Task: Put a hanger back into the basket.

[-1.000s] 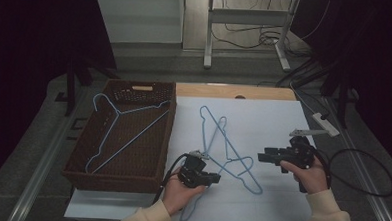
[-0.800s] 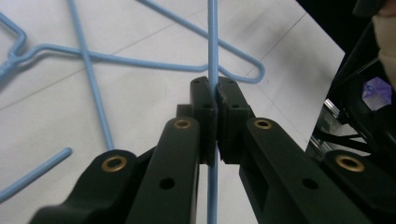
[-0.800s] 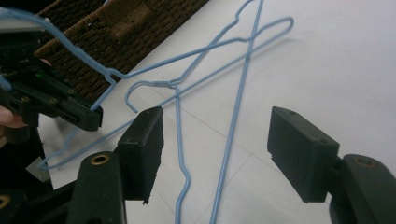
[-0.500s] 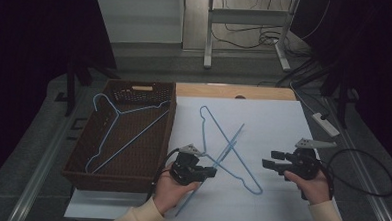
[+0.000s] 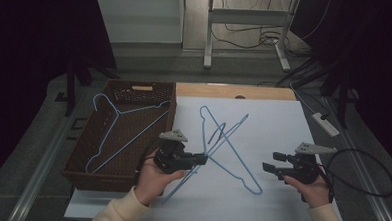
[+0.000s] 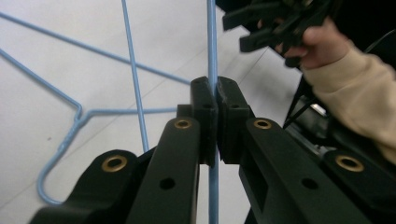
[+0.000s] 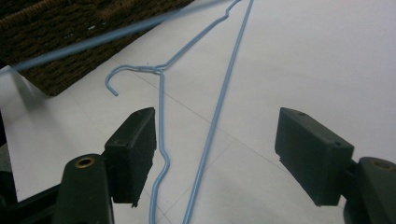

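My left gripper [image 5: 204, 160] is shut on the wire of a light-blue hanger [image 5: 229, 133] and holds it tilted up off the white table; in the left gripper view the pads [image 6: 204, 100] pinch that wire [image 6: 212, 56]. A second blue hanger [image 5: 241, 168] lies flat under it, its hook [image 7: 112, 84] in the right gripper view. My right gripper [image 5: 272, 162] hovers to the right of both hangers. Its jaws have just been opening and stand wide apart [image 7: 215, 116], nothing between the pads, with the flat hanger's wires on the table below.
A brown wicker basket [image 5: 82, 158] stands at the table's left with another blue hanger [image 5: 129, 113] in it. A wooden strip [image 5: 265, 93] borders the far edge. A power strip [image 5: 325, 123] and cables lie on the floor at right.
My left gripper has risen and shifted left, lifting its hanger with it. My right gripper has drawn slightly towards the front edge and its jaws have spread wider.
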Tool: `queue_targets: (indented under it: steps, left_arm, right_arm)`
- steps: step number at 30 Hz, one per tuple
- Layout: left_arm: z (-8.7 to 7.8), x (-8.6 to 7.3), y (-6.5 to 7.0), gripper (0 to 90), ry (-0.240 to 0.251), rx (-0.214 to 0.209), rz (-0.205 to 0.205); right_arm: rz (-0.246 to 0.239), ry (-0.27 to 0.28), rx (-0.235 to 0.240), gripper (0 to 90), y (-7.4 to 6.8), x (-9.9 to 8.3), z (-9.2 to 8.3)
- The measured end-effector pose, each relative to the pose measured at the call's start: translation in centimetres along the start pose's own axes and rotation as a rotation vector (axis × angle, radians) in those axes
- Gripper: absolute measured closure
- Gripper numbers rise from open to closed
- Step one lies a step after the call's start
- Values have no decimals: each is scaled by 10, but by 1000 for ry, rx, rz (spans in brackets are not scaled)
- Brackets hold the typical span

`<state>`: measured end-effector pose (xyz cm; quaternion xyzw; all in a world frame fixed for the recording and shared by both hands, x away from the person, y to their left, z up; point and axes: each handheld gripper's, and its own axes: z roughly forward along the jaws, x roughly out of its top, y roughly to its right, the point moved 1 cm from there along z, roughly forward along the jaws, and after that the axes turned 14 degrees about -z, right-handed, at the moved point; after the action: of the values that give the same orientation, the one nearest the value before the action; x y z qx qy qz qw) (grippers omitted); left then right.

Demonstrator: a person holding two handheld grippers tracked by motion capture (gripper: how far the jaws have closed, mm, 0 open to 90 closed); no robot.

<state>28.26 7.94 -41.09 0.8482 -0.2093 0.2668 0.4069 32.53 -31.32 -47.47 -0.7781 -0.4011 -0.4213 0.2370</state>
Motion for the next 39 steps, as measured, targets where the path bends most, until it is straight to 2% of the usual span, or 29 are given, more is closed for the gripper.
queue_targets:
  steps: [7,10,12,13,19,22,23,24,30,34,39]
  left_arm:
    - [-36,17,-9,872,33,19,16]
    - [-49,22,-14,872,51,17,22]
    - [-52,22,-15,872,55,13,24]
    - [-61,23,-21,872,65,13,18]
    - [-80,23,-37,873,84,33,16]
    - [-95,22,-51,873,104,44,-5]
    - [-95,22,-51,873,104,44,-5]
    - [-103,20,-59,873,123,41,-20]
    - [-130,15,-77,874,180,57,-47]
    - [-143,11,-89,874,199,72,-58]
    - [-157,7,-107,874,228,96,-93]
  right_arm:
    - [-1,-8,-9,292,1,-3,1]
    - [2,-8,-13,292,1,-3,1]
    - [3,-9,-15,291,1,-3,1]
    - [3,-10,-17,292,1,-4,1]
    - [6,-16,-20,292,2,-5,3]
    - [4,-21,-21,292,2,-5,4]
    - [5,-21,-21,292,2,-5,4]
    - [7,-20,-21,292,2,-6,4]
    - [11,-23,-24,292,2,-6,4]
    - [10,-23,-23,291,2,-6,4]
    - [14,-28,-20,290,2,-7,6]
